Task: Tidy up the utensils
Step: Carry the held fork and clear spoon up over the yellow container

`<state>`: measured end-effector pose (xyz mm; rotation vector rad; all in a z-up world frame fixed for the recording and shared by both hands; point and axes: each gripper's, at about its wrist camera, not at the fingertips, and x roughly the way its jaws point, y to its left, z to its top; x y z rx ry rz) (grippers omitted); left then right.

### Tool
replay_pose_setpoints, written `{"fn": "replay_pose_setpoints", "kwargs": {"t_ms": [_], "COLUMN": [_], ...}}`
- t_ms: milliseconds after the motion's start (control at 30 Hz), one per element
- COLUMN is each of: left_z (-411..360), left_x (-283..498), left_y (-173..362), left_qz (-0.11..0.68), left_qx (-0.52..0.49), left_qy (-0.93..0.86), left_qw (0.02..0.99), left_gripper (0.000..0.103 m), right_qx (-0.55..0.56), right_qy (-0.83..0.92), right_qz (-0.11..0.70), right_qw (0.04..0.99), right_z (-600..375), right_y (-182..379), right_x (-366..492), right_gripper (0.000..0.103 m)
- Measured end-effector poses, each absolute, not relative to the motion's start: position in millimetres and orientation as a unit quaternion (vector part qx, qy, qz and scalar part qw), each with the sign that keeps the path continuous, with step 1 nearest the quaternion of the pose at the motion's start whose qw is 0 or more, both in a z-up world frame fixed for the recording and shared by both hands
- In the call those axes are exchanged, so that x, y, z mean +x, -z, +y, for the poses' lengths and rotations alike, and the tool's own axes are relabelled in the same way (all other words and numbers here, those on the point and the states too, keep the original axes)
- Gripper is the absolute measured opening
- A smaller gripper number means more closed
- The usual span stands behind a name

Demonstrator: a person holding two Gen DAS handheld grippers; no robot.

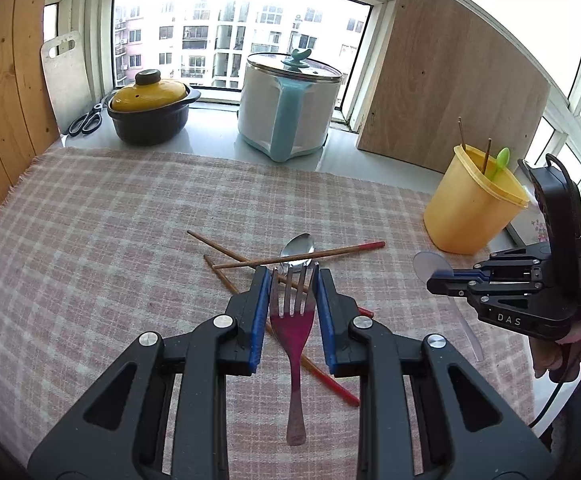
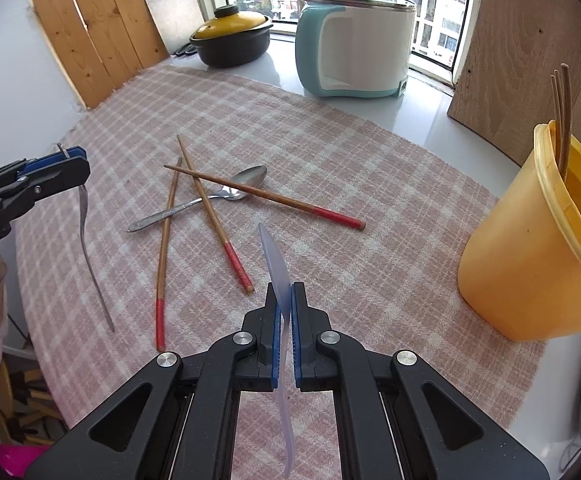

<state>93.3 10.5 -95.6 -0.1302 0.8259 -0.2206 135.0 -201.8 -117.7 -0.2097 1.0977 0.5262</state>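
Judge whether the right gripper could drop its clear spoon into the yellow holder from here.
Probably yes. The right gripper is shut on the clear spoon, the yellow holder stands open-topped to its right, and nothing lies between them.

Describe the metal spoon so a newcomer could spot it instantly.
Start at the pink checked tablecloth; near its middle lies a loose pile of brown wooden chopsticks with red ends. The shiny silver metal spoon lies flat among them, one chopstick across its bowl. It is the only metal piece still on the cloth.
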Motion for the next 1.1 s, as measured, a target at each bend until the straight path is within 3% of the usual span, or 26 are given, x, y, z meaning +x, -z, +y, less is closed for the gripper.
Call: {"fn": "replay_pose_setpoints", "kwargs": {"t_ms": [1100], "left_z": [-61.9], "left_x": [75.3], "left_y": [52.3], "left_qz": [0.354], "left_qx": [-0.055], "left_qy": [0.152], "left_qw": [0.921], "left_gripper": [0.021], "right_qx": [-0.082], "right_qy": [-0.236], "right_qz": [0.474], "right_qw": [0.844], "right_z": [-270.0], "right_y": [78.0], "right_x": [125.0], "right_gripper": [0.003]}}
